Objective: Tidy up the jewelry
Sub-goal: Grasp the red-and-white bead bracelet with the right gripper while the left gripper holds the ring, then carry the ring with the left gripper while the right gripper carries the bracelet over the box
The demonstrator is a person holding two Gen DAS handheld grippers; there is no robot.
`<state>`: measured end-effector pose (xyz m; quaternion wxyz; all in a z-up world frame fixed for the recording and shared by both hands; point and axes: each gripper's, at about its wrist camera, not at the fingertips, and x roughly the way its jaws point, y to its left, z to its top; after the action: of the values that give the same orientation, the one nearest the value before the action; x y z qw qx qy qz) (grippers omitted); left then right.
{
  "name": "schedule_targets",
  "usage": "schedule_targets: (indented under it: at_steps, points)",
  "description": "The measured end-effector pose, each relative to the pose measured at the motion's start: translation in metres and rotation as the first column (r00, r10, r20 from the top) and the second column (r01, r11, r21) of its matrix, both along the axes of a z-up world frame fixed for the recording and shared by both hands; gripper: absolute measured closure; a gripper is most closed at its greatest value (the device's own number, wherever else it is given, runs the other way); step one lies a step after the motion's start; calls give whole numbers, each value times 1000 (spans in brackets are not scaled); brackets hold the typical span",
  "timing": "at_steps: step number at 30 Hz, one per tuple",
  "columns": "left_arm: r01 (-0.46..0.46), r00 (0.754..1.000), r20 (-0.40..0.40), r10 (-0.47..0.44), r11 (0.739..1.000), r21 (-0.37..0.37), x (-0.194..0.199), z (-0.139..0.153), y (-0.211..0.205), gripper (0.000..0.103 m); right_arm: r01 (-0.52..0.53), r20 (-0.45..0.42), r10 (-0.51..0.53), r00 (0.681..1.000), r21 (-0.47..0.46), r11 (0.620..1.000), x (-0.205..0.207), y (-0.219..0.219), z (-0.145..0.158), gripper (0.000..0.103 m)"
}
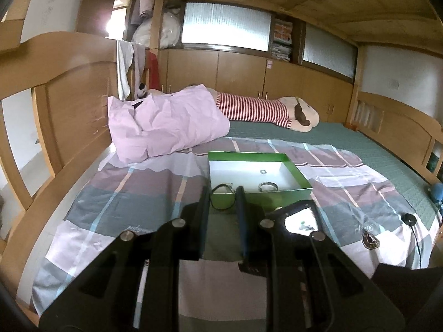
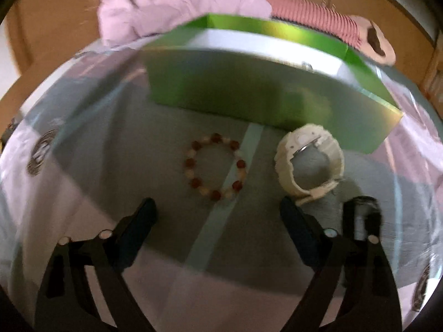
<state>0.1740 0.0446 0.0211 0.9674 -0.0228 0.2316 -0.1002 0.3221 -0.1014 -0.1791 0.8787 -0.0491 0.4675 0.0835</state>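
One beaded bracelet (image 2: 214, 166), one watch (image 2: 310, 163), one box (image 2: 249, 94)

My work surface: a bed (image 1: 373, 149) with green quilted cover and a plaid sheet (image 1: 133, 193) over it. On the sheet I count a green box (image 1: 279, 193), a beaded bracelet (image 2: 214, 166), a cream watch (image 2: 310, 163); further back, a pink pillow (image 1: 166, 121) and striped plush toy (image 1: 265, 109).
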Motion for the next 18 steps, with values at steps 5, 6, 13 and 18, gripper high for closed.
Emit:
schedule_targets:
  at_steps: [5, 6, 13, 18]
  points:
    - [-1, 1000, 6, 1, 1000, -16, 3, 4, 4, 84, 48, 28, -48, 998, 20, 999, 17, 2, -3, 45]
    - [-2, 1000, 7, 2, 1000, -19, 3, 4, 5, 84, 23, 43, -24, 999, 21, 1000, 16, 7, -1, 73]
    - [-5, 1000, 3, 5, 1000, -26, 6, 5, 4, 84, -79, 98, 79, 992, 2, 997, -15, 13, 23, 95]
    - [-12, 1000, 2, 12, 1000, -25, 5, 5, 5, 84, -147, 201, 137, 970, 34, 989, -78, -19, 73, 95]
